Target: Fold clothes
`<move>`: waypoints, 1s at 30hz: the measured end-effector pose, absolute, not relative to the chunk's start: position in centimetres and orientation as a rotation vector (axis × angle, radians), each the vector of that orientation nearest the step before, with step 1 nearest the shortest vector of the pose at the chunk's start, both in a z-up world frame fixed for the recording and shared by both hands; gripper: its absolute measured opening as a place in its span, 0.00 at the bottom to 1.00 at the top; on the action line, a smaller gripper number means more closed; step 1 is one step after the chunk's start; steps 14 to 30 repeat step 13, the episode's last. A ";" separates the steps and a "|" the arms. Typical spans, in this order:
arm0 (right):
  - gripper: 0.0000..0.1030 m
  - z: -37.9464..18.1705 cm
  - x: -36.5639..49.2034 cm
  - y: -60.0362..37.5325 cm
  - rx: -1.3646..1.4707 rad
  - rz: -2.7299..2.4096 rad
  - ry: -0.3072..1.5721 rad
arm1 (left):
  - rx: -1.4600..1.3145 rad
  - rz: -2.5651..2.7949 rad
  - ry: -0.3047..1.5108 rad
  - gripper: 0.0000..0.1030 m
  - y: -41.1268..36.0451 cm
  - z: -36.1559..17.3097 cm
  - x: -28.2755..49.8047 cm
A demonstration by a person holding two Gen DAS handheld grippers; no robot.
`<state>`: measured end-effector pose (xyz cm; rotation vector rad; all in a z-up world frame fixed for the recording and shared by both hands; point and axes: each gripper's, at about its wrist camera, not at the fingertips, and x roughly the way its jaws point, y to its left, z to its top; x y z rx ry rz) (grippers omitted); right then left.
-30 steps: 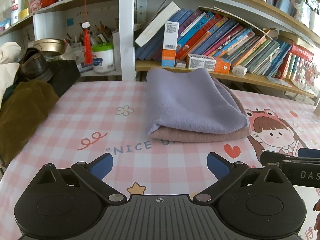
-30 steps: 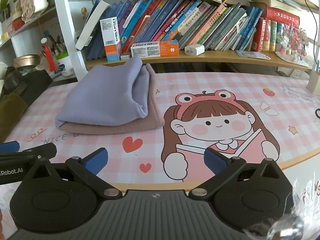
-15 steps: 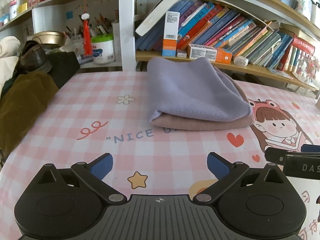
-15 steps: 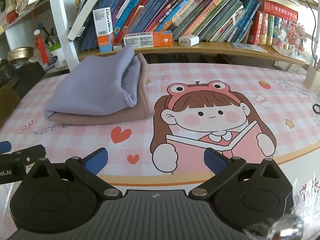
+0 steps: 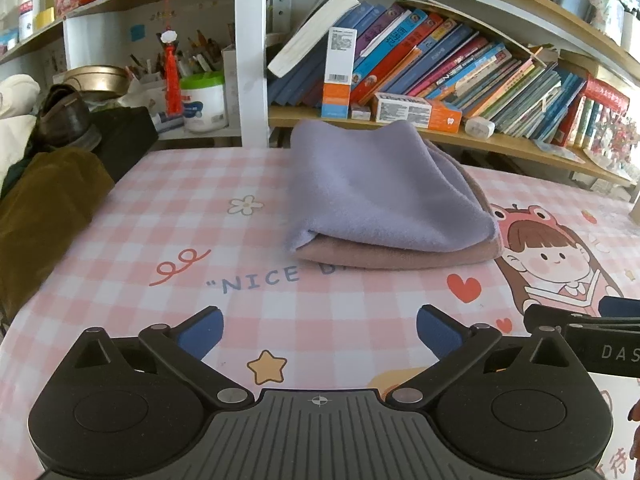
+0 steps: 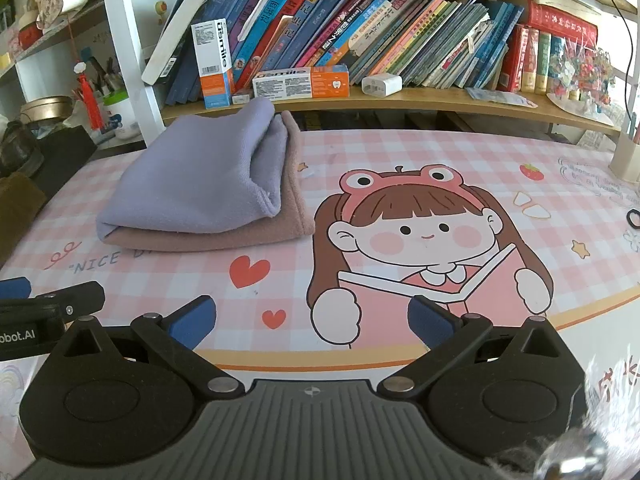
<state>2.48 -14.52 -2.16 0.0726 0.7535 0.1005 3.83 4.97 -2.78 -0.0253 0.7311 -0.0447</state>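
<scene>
Nearest the left wrist camera, the left hand-held gripper is hovering low over the surface with its blue-padded fingers spread wide and nothing between them. The right hand-held gripper is sitting in the same way, its fingers held far apart and gripping nothing; its dark tip is also showing at the right edge of the left view, just beside the left one.

Under both, a pink checked mat is covering the surface, printed with a yellow star, red hearts, the words "NICE" and a cartoon girl wearing a frog headband and reading a book.

Further out, the folded clothes are lying in a neat stack toward the back of the mat, left of the cartoon girl. A lilac piece is resting on top of a dusty pink piece, whose edges are sticking out along the front and right side. The stack is lying well apart from both grippers.

At the left edge of the surface, a brown garment is lying bunched up, with a dark leather shoe on a black box behind it.

Behind everything, a wooden shelf is holding a long row of leaning books, an upright toothpaste box, a second toothpaste box lying flat and a white charger. To the left of the white post, a red tassel is hanging by a white tub with a green lid.
</scene>
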 end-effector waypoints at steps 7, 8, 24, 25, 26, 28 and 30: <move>1.00 -2.2 2.4 -14.4 0.076 0.101 0.758 | -0.019 -0.056 0.725 1.00 4.7 -2.7 3.6; 1.00 -2.2 2.4 -14.4 0.077 0.101 0.759 | -0.017 -0.055 0.724 1.00 4.7 -2.7 3.5; 1.00 -2.1 2.3 -14.3 0.077 0.100 0.760 | -0.012 -0.049 0.736 1.00 4.6 -2.8 3.6; 1.00 -2.1 2.3 -14.3 0.077 0.100 0.760 | -0.012 -0.049 0.736 1.00 4.6 -2.8 3.6; 1.00 -2.1 2.3 -14.3 0.077 0.100 0.760 | -0.012 -0.049 0.736 1.00 4.6 -2.8 3.6; 1.00 -2.1 2.3 -14.3 0.077 0.100 0.760 | -0.012 -0.049 0.736 1.00 4.6 -2.8 3.6; 1.00 -2.1 2.3 -14.3 0.077 0.100 0.760 | -0.012 -0.049 0.736 1.00 4.6 -2.8 3.6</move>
